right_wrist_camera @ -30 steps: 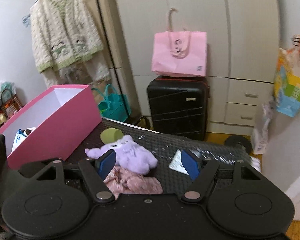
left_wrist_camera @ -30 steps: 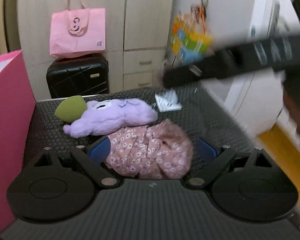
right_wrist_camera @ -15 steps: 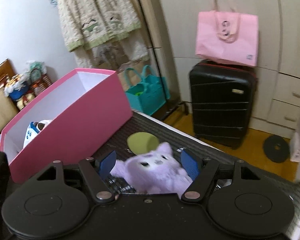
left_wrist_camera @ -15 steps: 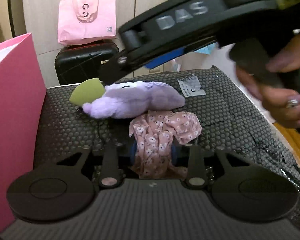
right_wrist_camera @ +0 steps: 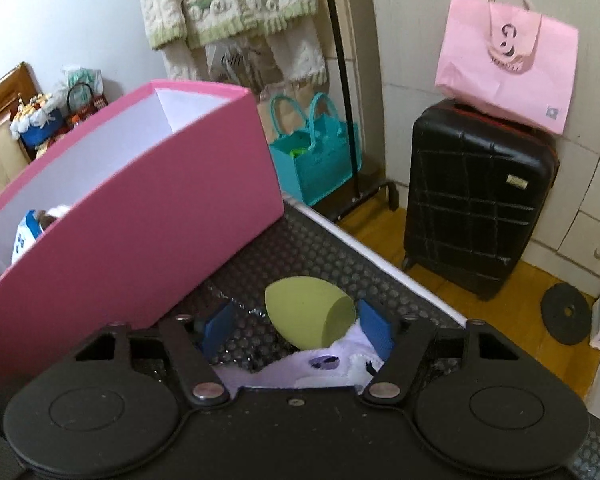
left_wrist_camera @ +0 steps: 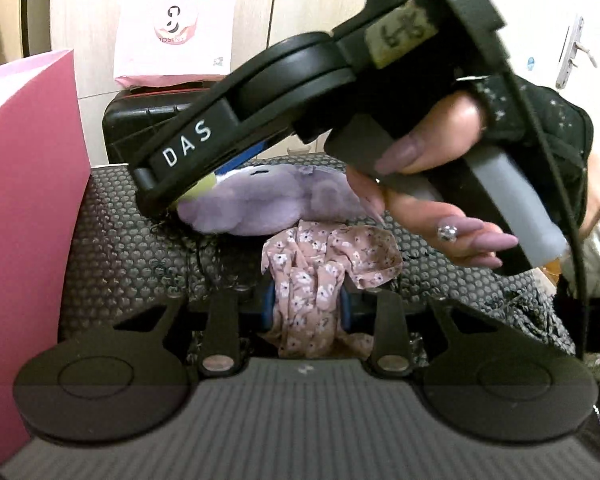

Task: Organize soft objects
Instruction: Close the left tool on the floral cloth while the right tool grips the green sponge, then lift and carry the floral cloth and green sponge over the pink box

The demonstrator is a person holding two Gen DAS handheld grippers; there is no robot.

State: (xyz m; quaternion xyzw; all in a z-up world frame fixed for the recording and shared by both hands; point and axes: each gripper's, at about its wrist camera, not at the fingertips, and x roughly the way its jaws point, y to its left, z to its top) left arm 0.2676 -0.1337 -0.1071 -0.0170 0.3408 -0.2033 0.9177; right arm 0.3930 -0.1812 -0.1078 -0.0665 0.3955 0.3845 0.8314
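Note:
My left gripper (left_wrist_camera: pixel 306 306) is shut on a pink floral cloth (left_wrist_camera: pixel 320 268) that hangs from it above the black dotted mat (left_wrist_camera: pixel 132 256). A purple plush toy (left_wrist_camera: pixel 260 204) lies on the mat behind the cloth. My right gripper (right_wrist_camera: pixel 296 326) is open and low over the mat, its blue pads on either side of a green egg-shaped sponge (right_wrist_camera: pixel 308 318), with the purple plush (right_wrist_camera: pixel 324 368) just under it. In the left wrist view the right gripper (left_wrist_camera: pixel 172 188) reaches down at the plush's left end.
A tall pink box (right_wrist_camera: pixel 140 216) stands on the mat's left side with a blue-and-white soft item (right_wrist_camera: pixel 26 236) inside. A black suitcase (right_wrist_camera: pixel 476 200) with a pink bag (right_wrist_camera: pixel 508 60) on top stands beyond the mat. A teal bag (right_wrist_camera: pixel 316 160) sits on the floor.
My left gripper closed on the floral cloth and lifted it. My right gripper swung left and down over the plush until the green sponge sits between its pads.

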